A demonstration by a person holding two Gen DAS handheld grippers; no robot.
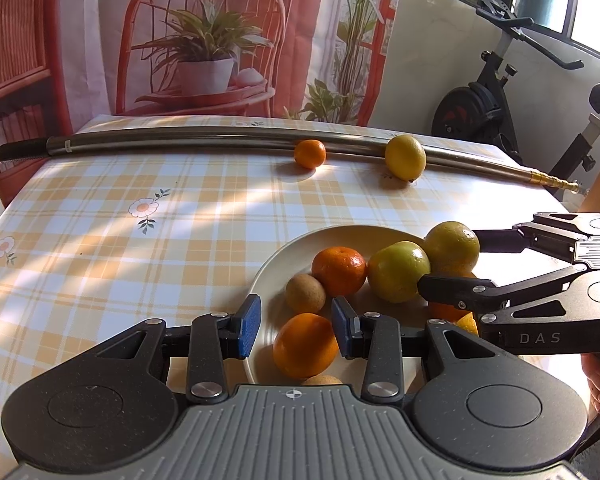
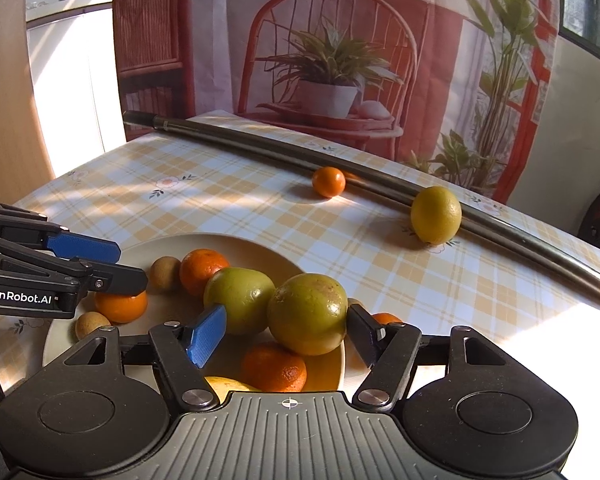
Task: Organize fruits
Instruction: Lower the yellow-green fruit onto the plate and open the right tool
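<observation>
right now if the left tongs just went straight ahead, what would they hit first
Most likely the orange lying on the plate: it sits right in the gap of the open left tongs. The small brown fruit lies just behind it. Height is hard to judge; they might pass above.

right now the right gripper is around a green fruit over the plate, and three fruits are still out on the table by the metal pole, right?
Not quite: only two fruits sit by the metal pole, a small orange and a lemon, as the right wrist view shows. The rest holds: the right gripper is around a green fruit over the plate.
</observation>
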